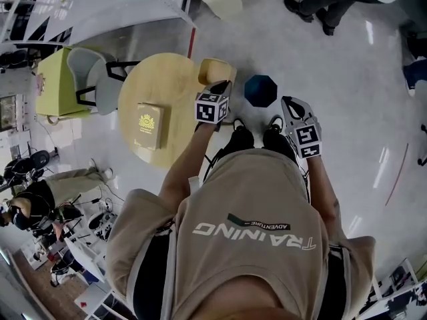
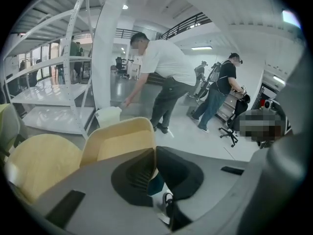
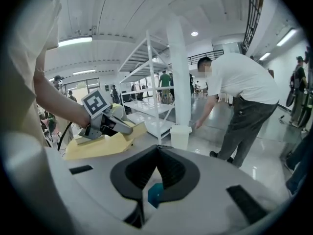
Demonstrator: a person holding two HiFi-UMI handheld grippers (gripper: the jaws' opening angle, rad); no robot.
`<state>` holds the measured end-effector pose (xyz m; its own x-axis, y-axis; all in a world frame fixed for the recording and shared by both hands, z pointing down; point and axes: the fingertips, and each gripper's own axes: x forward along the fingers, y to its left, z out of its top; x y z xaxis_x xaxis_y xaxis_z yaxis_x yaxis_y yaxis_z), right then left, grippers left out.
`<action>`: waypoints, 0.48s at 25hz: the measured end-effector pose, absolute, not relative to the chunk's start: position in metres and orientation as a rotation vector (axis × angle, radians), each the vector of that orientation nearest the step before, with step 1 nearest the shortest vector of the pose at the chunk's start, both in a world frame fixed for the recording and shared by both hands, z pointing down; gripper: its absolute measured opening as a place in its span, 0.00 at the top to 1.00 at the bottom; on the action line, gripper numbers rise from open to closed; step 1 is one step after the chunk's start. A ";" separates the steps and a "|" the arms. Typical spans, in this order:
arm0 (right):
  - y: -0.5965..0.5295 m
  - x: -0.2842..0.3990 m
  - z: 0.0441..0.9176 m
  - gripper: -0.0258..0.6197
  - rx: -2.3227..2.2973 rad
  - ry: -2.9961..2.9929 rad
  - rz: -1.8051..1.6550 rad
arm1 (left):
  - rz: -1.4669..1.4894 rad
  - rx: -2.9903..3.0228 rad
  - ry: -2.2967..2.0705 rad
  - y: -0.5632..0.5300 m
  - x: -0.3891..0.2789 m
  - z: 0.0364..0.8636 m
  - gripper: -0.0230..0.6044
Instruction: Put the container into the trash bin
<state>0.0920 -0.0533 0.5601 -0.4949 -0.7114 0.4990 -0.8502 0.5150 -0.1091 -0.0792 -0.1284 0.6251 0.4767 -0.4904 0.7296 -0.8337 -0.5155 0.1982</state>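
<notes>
In the head view the dark blue, six-sided trash bin (image 1: 260, 91) stands on the pale floor just ahead of the wearer's black shoes (image 1: 240, 139). The pale yellow container (image 1: 215, 71) hangs just left of the trash bin and apart from it, not over its mouth, at the near edge of the round yellow tabletop (image 1: 157, 85). The left gripper (image 1: 221, 85) carries it. In the left gripper view the two dark jaws are pinched on the thin edge of the container's side wall, with the open tray-like body jutting out to the left of them, and a scrap of the trash bin's blue shows below through the slot between the jaws. The right gripper (image 3: 157, 150) is on the other side of the trash bin, to its right in the head view. Its jaws are pressed together at the tips with nothing between them, and the trash bin shows blue through the gap beneath. A tan box (image 1: 149, 127) lies flat on the tabletop, farther left of the trash bin than the container. Beyond the trash bin, a person (image 3: 239, 82) in a white shirt bends toward the floor beside a small white pail (image 3: 180, 136) and a white shelving rack (image 3: 146, 72).
</notes>
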 end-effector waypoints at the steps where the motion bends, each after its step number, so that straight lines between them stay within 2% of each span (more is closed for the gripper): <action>1: -0.054 0.101 0.562 0.95 1.291 -2.369 0.491 | 0.837 2.183 -1.083 -0.126 -0.067 0.626 0.93; 6: -0.054 0.133 0.566 0.95 1.240 -2.383 0.504 | 0.857 2.188 -1.031 -0.113 -0.012 0.628 0.93; 12: -0.045 0.146 0.590 0.96 1.210 -2.371 0.556 | 0.909 2.182 -0.944 -0.092 0.022 0.655 0.93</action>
<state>0.1464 -0.0453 0.5904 -0.5340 -0.6579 0.5311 -0.8254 0.5417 -0.1589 0.0223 -0.0920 0.6554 0.5155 -0.3801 0.7680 -0.7815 -0.5761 0.2395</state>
